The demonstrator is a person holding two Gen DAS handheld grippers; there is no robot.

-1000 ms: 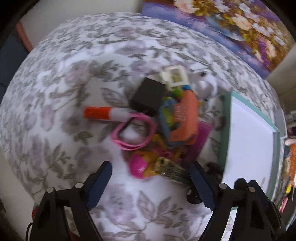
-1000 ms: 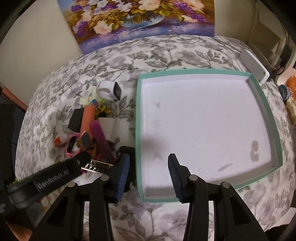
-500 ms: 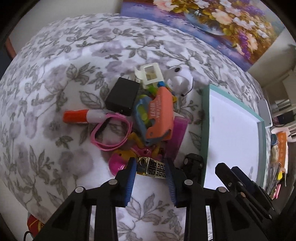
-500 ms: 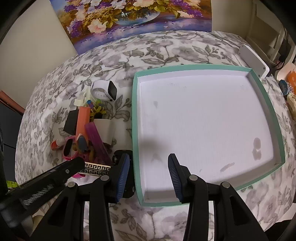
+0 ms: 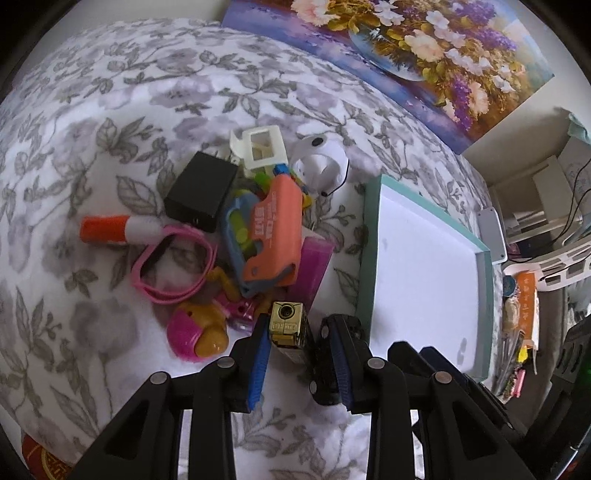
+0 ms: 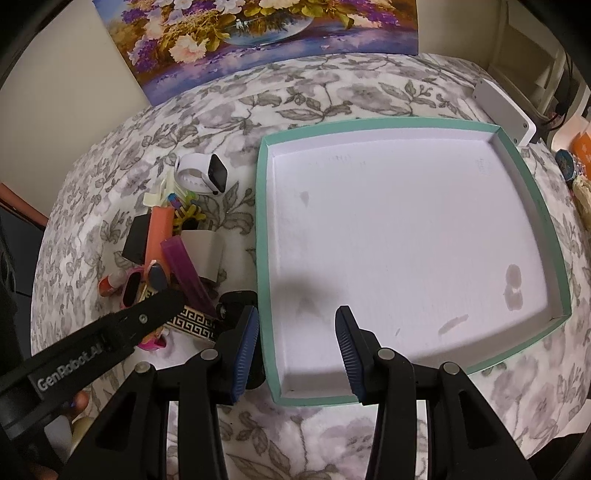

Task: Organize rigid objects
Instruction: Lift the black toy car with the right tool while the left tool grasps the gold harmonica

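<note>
A gold lighter (image 5: 288, 325) with a Greek-key pattern (image 6: 192, 325) points end-on between the fingers of my left gripper (image 5: 298, 326), which has closed in on it. The left pad touches it and a black object (image 5: 325, 354) crowds the right pad. Beyond lies a heap: orange-and-blue toy gun (image 5: 273, 229), black box (image 5: 201, 192), pink band (image 5: 173, 266), orange-white marker (image 5: 118, 229), purple case (image 5: 314, 266), white smartwatch (image 6: 201, 175). My right gripper (image 6: 297, 321) hangs open over the near-left corner of the teal-rimmed white tray (image 6: 262, 221), holding nothing.
A flower-print cloth covers the table. A flower painting (image 6: 258, 33) leans at the back. A white flat device (image 6: 506, 107) lies past the tray's far right corner. Cluttered shelves and packets (image 5: 524, 295) stand off the table's right side.
My left gripper went from wide open to narrow around the gold lighter and moved forward; the lighter now shows end-on. The right gripper has stayed over the tray corner.
</note>
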